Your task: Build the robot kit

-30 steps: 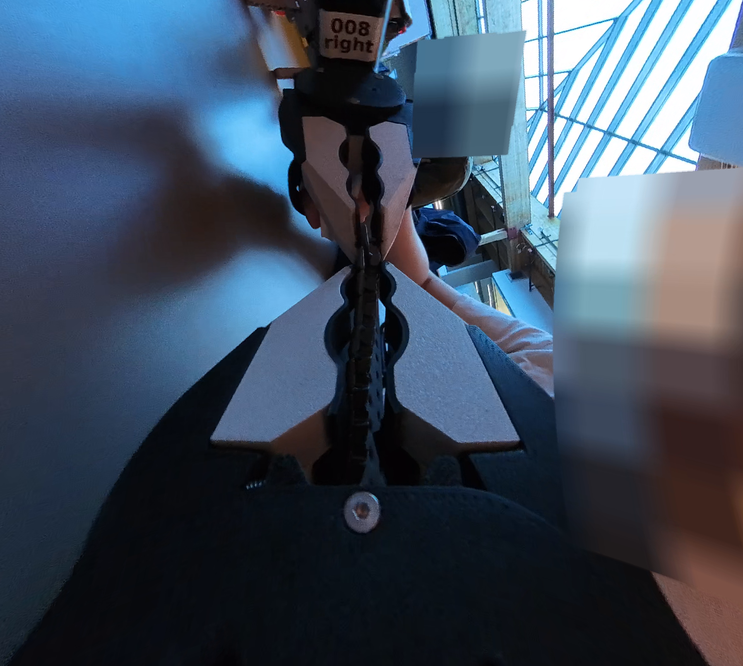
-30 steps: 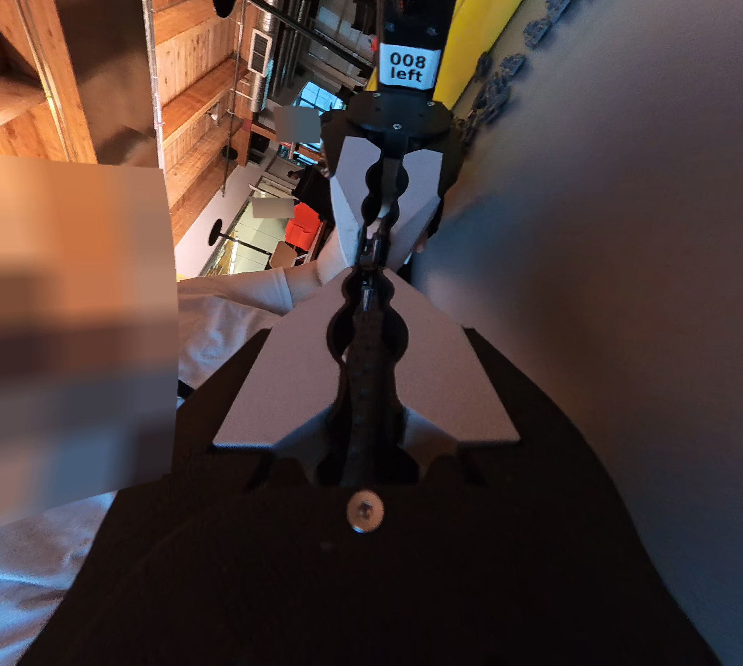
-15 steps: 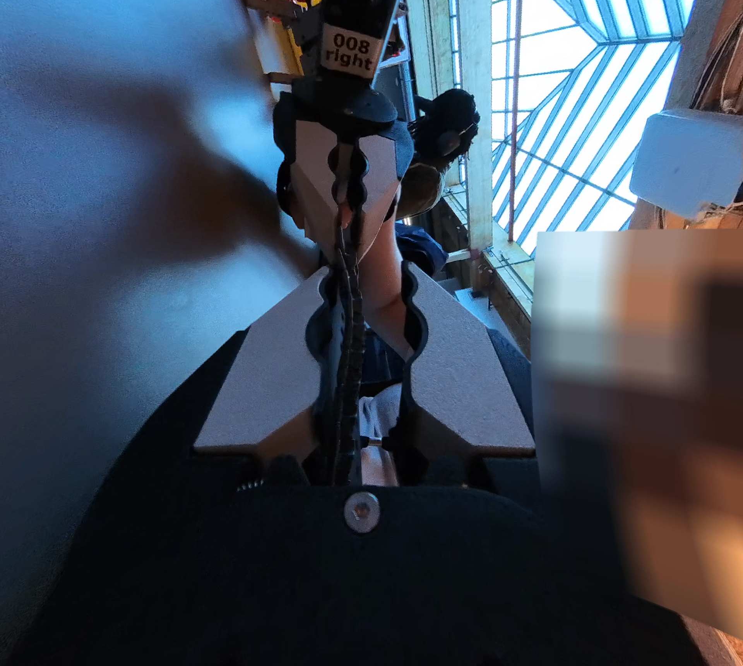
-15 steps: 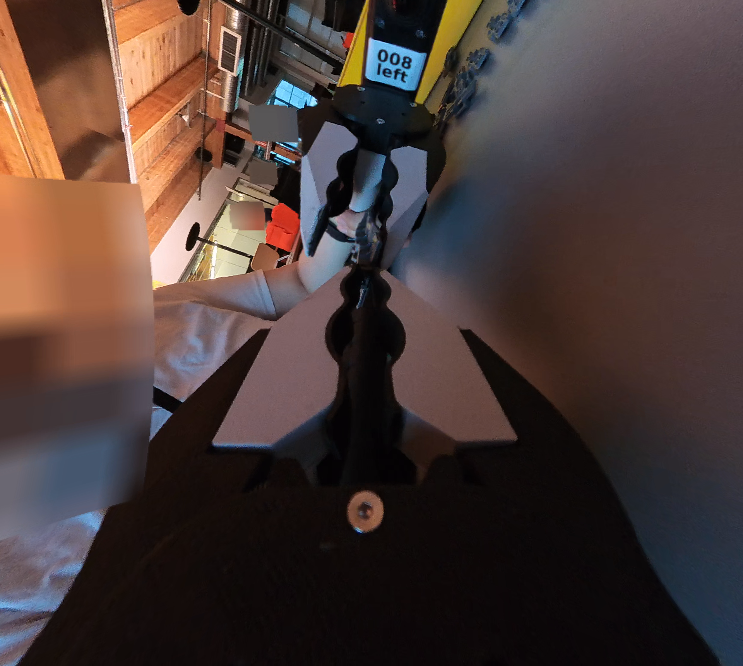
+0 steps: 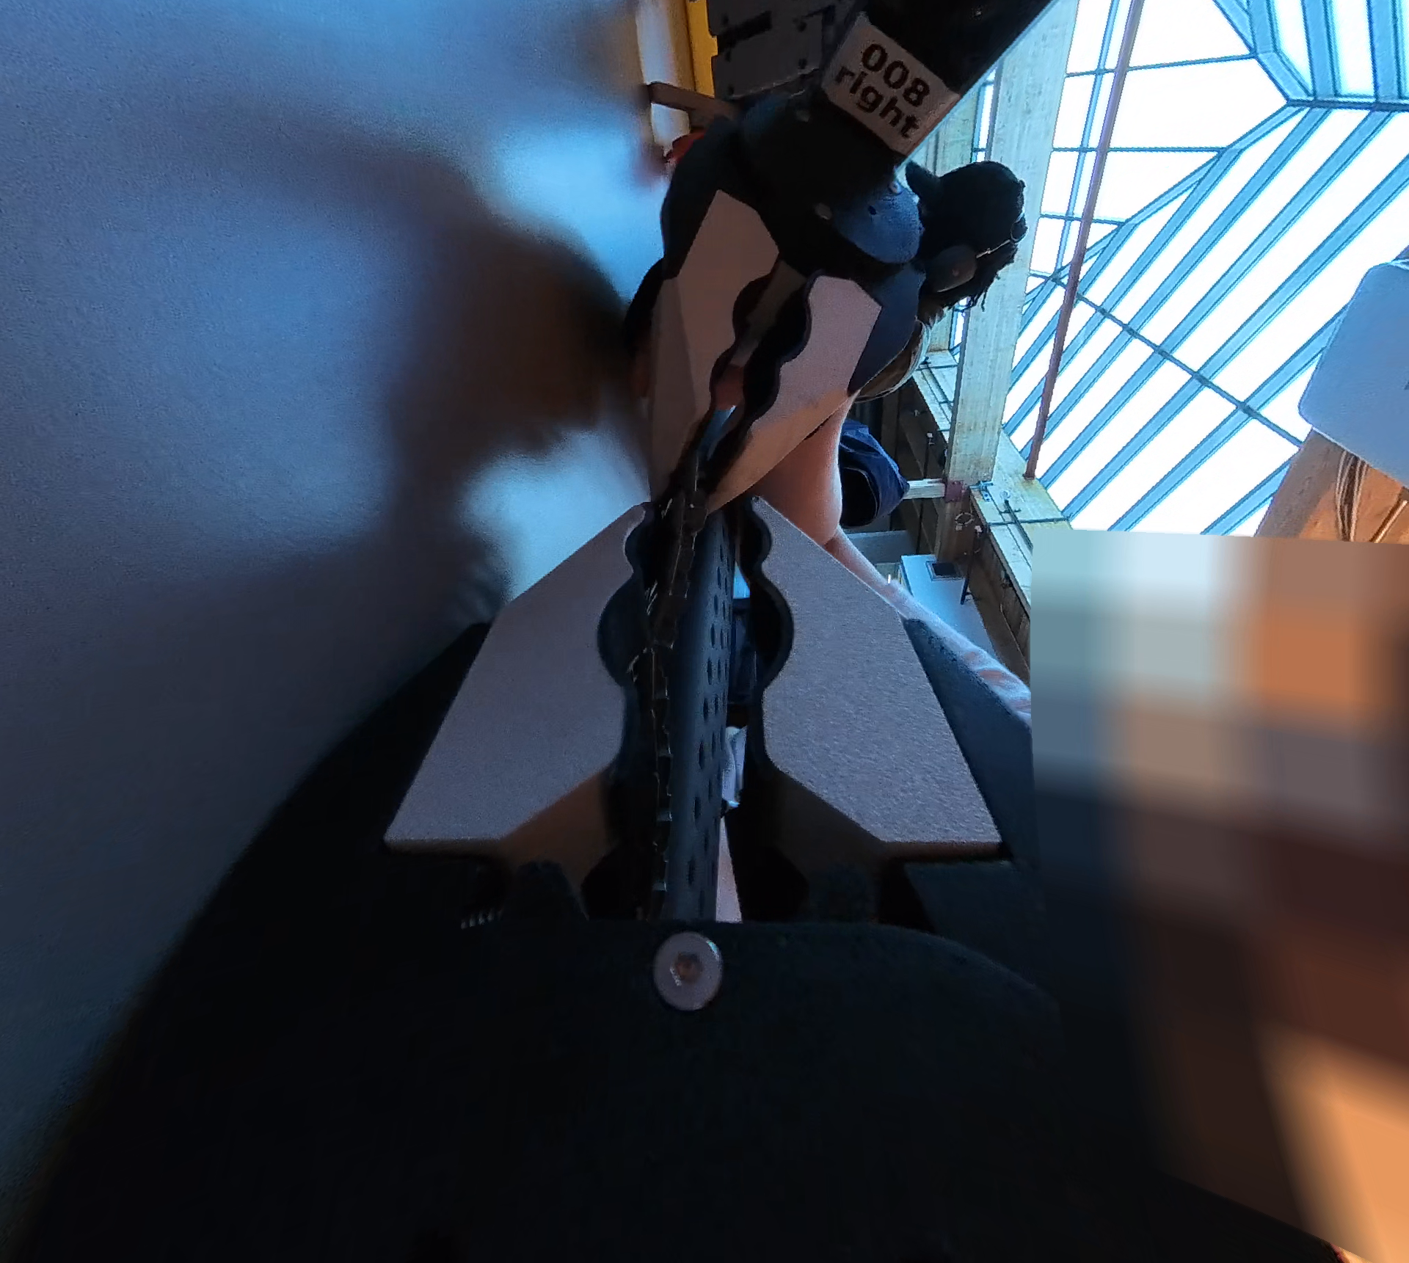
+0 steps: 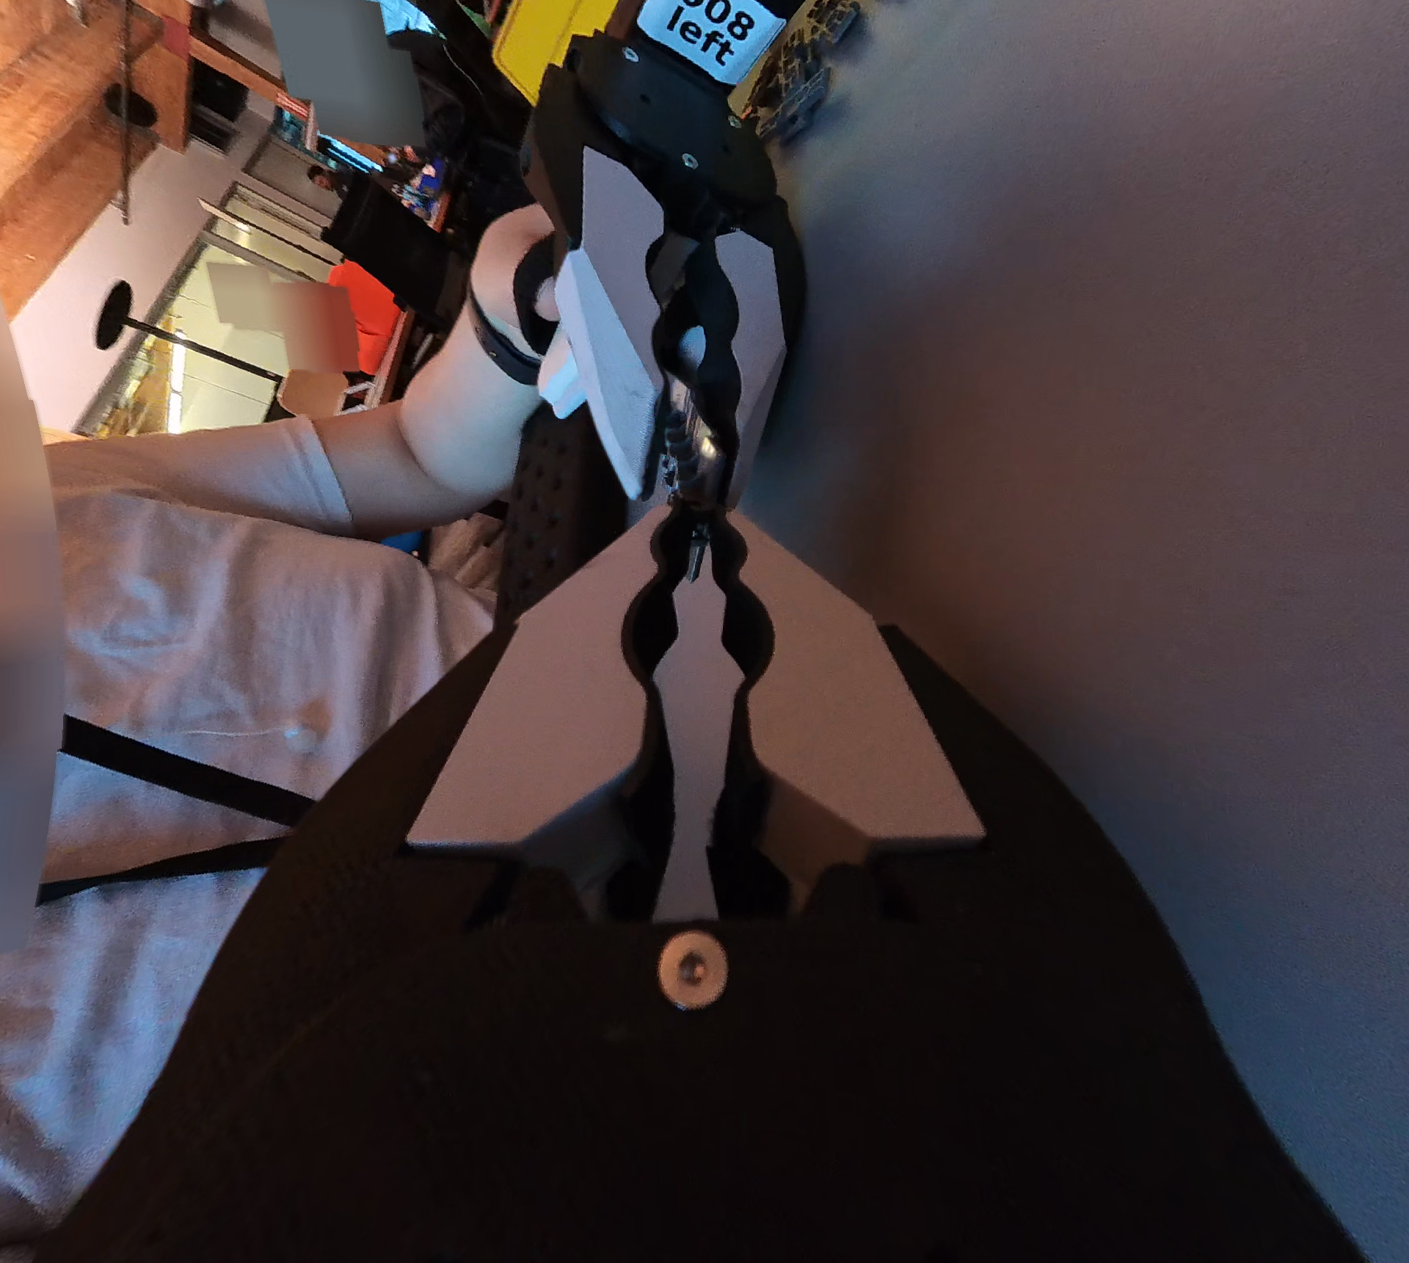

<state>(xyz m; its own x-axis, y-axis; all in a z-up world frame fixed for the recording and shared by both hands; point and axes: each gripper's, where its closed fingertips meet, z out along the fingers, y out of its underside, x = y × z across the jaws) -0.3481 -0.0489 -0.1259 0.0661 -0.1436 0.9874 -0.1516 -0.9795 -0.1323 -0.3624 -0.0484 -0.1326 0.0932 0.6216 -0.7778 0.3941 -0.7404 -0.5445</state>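
1. The left gripper (image 5: 698, 510) has its jaws set narrow around a black perforated flexible strap (image 5: 705, 693), which runs toward 12 o'clock. I cannot tell whether it is clamped or loose.
2. At 12 o'clock, the right gripper (image 6: 692, 525) has its tips pinched on the strap's small metal tab (image 6: 695, 551).
3. Risk: if the left hold is slack, the strap could slide out toward the grey tabletop (image 6: 1105, 540).

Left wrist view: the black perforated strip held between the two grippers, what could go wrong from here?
1. The right gripper seems to pinch the black perforated strip only at a small metal piece, with its very tips, so the strip may slip free under tension.
2. The left gripper sits almost tip to tip with the right one. A small push inward could knock their fingers together.
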